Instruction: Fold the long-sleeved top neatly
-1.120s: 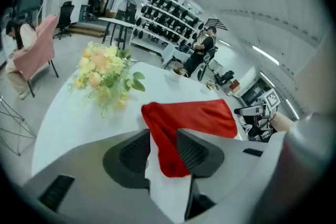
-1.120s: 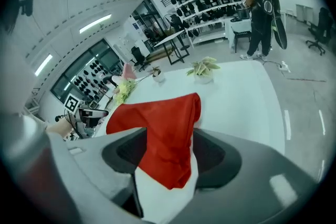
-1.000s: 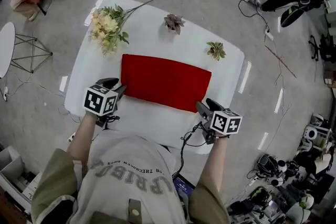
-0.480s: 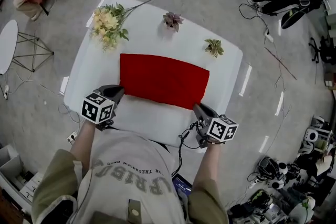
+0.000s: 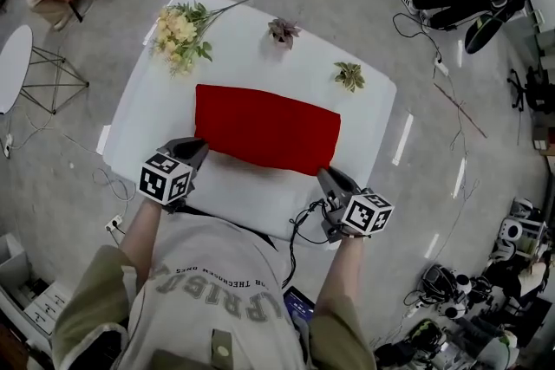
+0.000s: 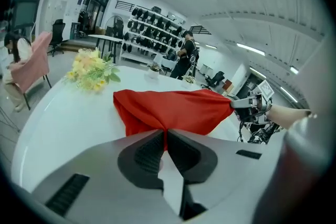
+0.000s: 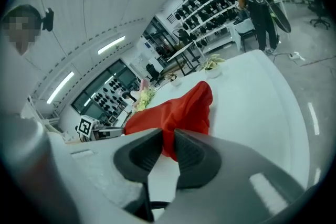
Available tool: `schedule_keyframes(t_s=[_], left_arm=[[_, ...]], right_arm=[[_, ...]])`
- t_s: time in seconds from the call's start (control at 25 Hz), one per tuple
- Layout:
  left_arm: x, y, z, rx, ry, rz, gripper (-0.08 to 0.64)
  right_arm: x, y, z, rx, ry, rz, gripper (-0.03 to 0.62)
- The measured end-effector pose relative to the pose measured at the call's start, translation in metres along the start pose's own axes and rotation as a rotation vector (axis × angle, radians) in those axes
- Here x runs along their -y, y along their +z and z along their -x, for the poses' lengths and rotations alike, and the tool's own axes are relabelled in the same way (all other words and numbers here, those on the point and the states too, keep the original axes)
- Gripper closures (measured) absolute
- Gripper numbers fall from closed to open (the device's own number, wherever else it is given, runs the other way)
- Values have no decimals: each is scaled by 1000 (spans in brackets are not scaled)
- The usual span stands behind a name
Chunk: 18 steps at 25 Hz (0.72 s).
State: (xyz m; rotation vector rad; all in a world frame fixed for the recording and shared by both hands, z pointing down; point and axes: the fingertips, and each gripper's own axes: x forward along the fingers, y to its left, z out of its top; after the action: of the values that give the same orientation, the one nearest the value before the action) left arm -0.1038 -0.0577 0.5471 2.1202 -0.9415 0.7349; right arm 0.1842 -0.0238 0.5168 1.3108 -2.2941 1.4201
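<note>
The red long-sleeved top (image 5: 267,129) lies folded into a long rectangle across the white table (image 5: 260,39). My left gripper (image 5: 198,148) pinches the near left corner, and in the left gripper view the red cloth (image 6: 173,107) runs up from between its pads (image 6: 164,132); its jaws are opening slightly with the cloth still pressed between them. At the near right corner my right gripper (image 5: 323,176) is shut on the fabric (image 7: 181,107), which bunches up at its tips (image 7: 169,136). Both corners are lifted a little off the table.
A bunch of yellow flowers (image 5: 180,32) lies at the far left of the table. Two small potted plants (image 5: 282,32) (image 5: 350,75) stand along the far edge. A cable (image 5: 299,230) hangs by the near edge. Chairs and seated people are farther out.
Both grippers have closed on the near corners of the top and drawn slightly toward me, lifting those corners. The top's near edge has shifted with them.
</note>
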Motion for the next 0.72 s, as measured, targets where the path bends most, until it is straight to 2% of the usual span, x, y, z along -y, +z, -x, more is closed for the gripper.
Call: schedule_keyframes(t_s=[0.08, 0.2, 0.28, 0.32, 0.36, 0.4, 0.44, 0.52, 0.6, 0.68, 0.72], left_arm=[[-10, -17, 9, -14, 2, 31, 532], [-26, -45, 14, -76, 60, 62, 540], [-33, -57, 18, -116, 116, 45, 537], [-36, -58, 23, -129, 154, 12, 537], [-39, -56, 31, -138, 196, -39, 537], [-40, -50, 40, -143, 233, -98, 534], [-40, -41, 47, -144, 256, -159, 510], [-27, -15, 49, -124, 233, -278, 401], [0, 14, 30, -96, 136, -403, 329], [27, 30, 1, -136, 44, -548, 231], [34, 28, -13, -197, 19, -632, 196]], right_arm=[[10, -8, 4, -12, -8, -39, 523], [36, -33, -1, -115, -106, -41, 523], [46, -43, -1, -171, -160, -11, 522], [45, -45, 0, -192, -173, 22, 505], [42, -44, 4, -211, -180, 67, 455], [37, -40, 8, -226, -185, 120, 347], [32, -34, 14, -234, -188, 181, 269], [17, -10, 20, -213, -181, 321, 250], [-4, 16, 6, -188, -131, 449, 250], [-23, 25, -27, -245, -58, 565, 249], [-26, 20, -43, -323, -34, 631, 196]])
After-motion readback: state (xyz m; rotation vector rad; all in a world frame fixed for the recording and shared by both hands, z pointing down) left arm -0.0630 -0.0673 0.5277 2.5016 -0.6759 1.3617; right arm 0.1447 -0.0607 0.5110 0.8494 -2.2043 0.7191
